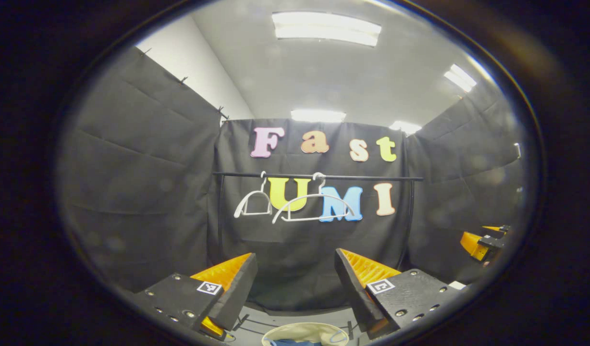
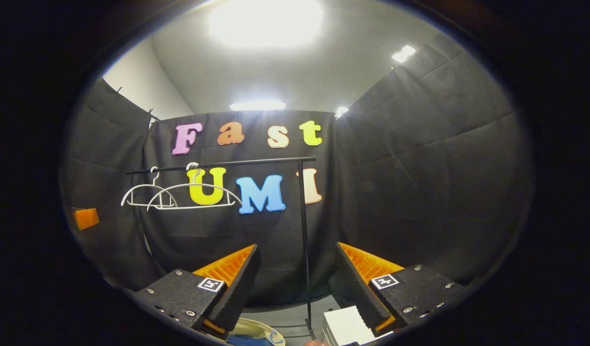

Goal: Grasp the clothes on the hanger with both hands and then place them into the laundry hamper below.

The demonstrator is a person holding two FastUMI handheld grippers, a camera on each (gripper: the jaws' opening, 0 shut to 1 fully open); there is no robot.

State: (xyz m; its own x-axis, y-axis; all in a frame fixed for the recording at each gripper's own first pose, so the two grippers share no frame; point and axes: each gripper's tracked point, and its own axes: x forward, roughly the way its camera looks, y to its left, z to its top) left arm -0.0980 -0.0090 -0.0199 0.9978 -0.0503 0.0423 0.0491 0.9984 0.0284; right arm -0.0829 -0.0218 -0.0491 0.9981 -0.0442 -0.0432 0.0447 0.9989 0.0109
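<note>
Though both white hangers (image 1: 295, 204) on the black rail (image 1: 319, 177) hang bare, something blue lies in the cream hamper (image 1: 304, 335) below, probably the clothes, though little of it is visible. That hamper sits low between the left gripper (image 1: 295, 288) jaws, and low to the left in the right gripper view, so the left gripper is nearer. Both the left and the right gripper (image 2: 295, 283) have their jaws spread wide, holding nothing. The rail runs crosswise ahead.
</note>
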